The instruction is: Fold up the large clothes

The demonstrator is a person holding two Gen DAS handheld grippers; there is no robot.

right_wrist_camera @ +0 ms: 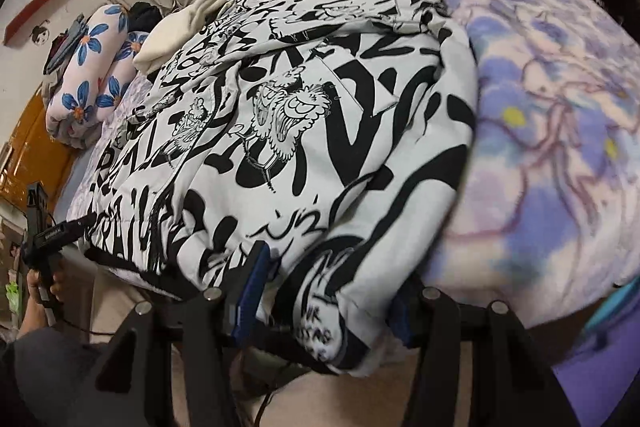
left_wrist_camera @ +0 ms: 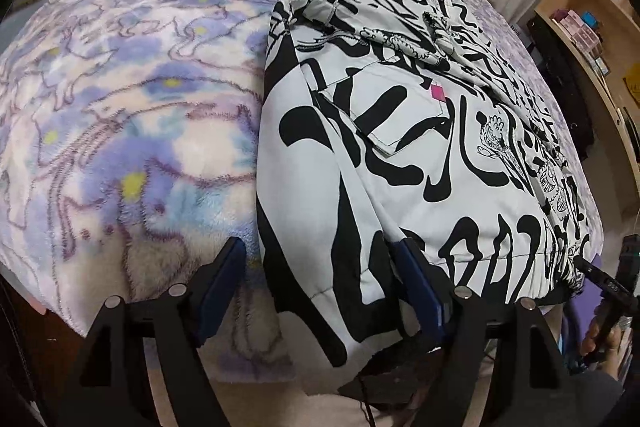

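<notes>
Jacket (left_wrist_camera: 400, 155) lies with sleeves folded in; both spread grippers, left (left_wrist_camera: 320, 291) and right (right_wrist_camera: 324, 291), straddle its hem, final fold pending.

Right gripper (right_wrist_camera: 324, 291) straddles jacket (right_wrist_camera: 320, 115) hem.

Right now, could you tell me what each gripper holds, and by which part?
Left gripper: nothing; its fingers stand open astride a hem corner of the black-and-white printed jacket. Right gripper: the other hem corner sits between its fingers; grip uncertain.
</notes>
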